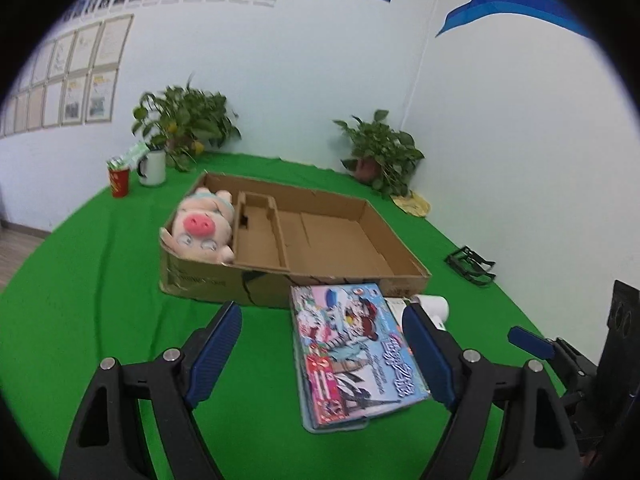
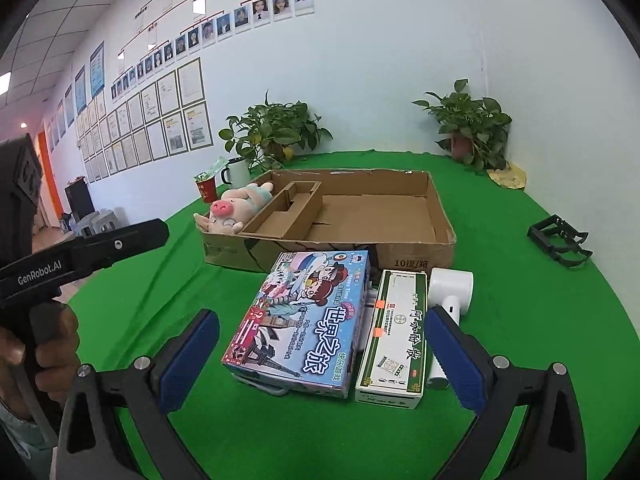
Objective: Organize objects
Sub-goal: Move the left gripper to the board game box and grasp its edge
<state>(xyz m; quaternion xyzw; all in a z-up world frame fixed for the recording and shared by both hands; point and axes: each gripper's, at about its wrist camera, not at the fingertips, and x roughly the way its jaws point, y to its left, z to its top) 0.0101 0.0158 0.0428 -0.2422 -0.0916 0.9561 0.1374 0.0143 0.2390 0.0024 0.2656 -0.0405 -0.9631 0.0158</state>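
Note:
A shallow cardboard box with dividers stands on the green table. A pink plush pig lies in its left compartment. In front of the box lie a colourful game box, a green-and-white carton and a white handheld device. My left gripper is open and empty above the table, with the game box between its fingers' lines. My right gripper is open and empty, just short of the game box and carton.
Two potted plants stand at the back wall. A white mug and a red cup stand at the back left. A black folded stand lies at the right. The left gripper's body shows in the right wrist view.

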